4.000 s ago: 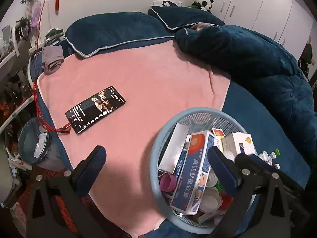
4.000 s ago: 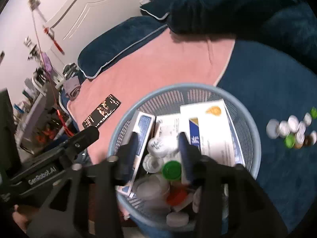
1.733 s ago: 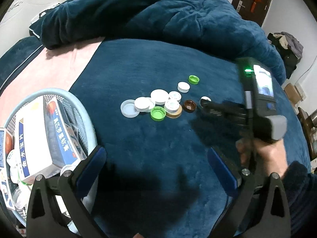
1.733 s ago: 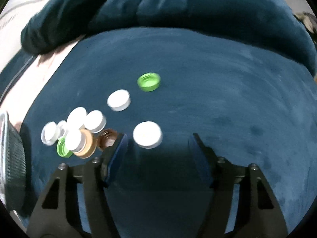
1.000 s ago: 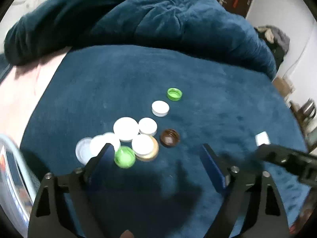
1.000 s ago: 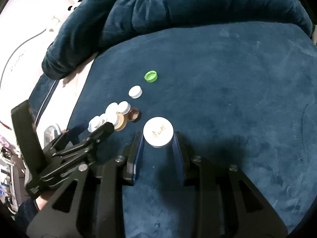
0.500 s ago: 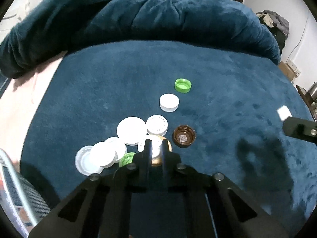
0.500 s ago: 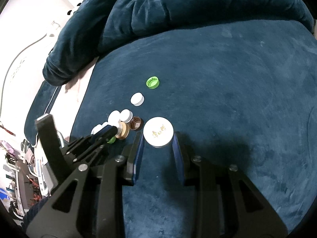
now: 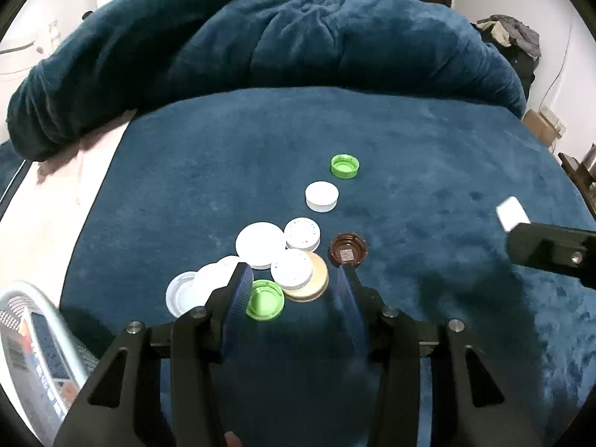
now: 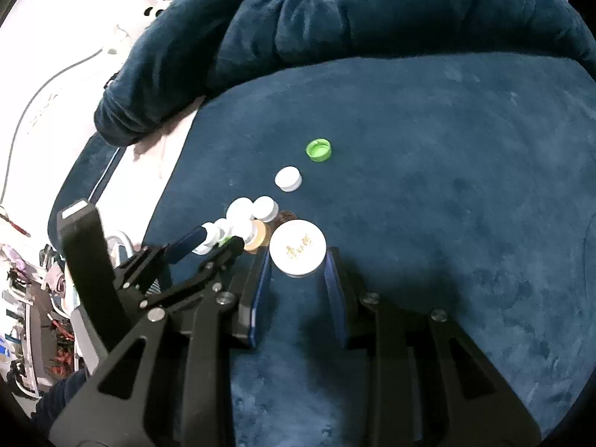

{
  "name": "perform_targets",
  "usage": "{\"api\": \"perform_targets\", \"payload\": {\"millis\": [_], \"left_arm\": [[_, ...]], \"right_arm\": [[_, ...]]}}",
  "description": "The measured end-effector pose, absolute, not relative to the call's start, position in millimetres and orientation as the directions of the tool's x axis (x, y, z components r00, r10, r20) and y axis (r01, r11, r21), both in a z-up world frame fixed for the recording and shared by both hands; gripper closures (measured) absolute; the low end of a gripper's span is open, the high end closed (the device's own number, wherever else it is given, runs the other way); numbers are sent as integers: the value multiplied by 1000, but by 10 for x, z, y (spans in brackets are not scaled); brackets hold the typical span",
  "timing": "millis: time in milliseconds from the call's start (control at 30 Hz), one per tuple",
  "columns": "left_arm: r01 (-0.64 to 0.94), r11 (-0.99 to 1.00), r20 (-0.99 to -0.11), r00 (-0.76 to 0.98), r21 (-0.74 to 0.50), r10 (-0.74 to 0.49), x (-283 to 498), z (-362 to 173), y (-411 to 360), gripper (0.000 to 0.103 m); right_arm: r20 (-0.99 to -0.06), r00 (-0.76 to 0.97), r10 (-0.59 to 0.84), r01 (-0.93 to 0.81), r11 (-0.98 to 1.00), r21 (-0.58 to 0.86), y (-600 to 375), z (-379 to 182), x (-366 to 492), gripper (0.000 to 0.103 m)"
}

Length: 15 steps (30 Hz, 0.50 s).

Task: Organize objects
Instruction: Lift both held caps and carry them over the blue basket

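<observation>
l tongs reopened; brown cap half hidden.

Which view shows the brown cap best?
The left wrist view: the brown cap lies open side up, unobstructed, beside the tan lid. In the right wrist view only a dark sliver shows behind the held white lid.
</observation>
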<state>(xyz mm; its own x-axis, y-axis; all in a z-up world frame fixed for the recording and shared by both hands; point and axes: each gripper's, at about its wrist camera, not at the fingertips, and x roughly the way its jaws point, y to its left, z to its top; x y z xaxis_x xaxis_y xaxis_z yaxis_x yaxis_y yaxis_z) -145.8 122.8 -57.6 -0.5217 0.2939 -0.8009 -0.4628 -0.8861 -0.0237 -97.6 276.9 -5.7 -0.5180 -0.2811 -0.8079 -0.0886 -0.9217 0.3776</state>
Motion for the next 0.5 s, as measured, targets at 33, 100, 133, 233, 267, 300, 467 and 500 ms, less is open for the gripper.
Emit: {"api": "perform_targets", "payload": {"millis": [33, 100, 133, 233, 267, 300, 467, 500], "left_arm": [[-461, -887, -800, -522, -26, 295, -1481, -596, 1229, 53], [-455, -889, -803, -514, -43, 302, -1535, -640, 1228, 54], [-455, -889, -803, -509, -55, 311, -1560, -654, 1235, 54], [-470, -881, -808, -497, -58, 318, -1597, -703, 1293, 66], [-477, -877, -815, -485, -56, 316, -1600, -733, 1315, 83], [-475, -879, -819, -486, -47, 307, -1601, -749, 1316, 92], [-446, -894, -805, -512, -48, 299, -1536, -658, 1224, 96], [-442, -896, -802, -516, -51, 300, -1519, -626, 1212, 96]], "right_arm": [[-810, -516, -279, -95, -921, 378, 2798, -67, -992, 73], [-810, -517, -276, -107, -918, 381, 2842, -86, -1017, 73], [-810, -518, -276, -108, -918, 382, 2854, -87, -1024, 73], [-811, -516, -276, -107, -919, 380, 2874, -99, -1057, 72], [-812, -515, -275, -107, -919, 379, 2873, -104, -1061, 72], [-813, -512, -275, -107, -919, 379, 2876, -110, -1072, 72], [-811, -514, -281, -104, -917, 384, 2891, -109, -1097, 72], [-809, -515, -283, -102, -917, 386, 2885, -100, -1105, 72]]}}
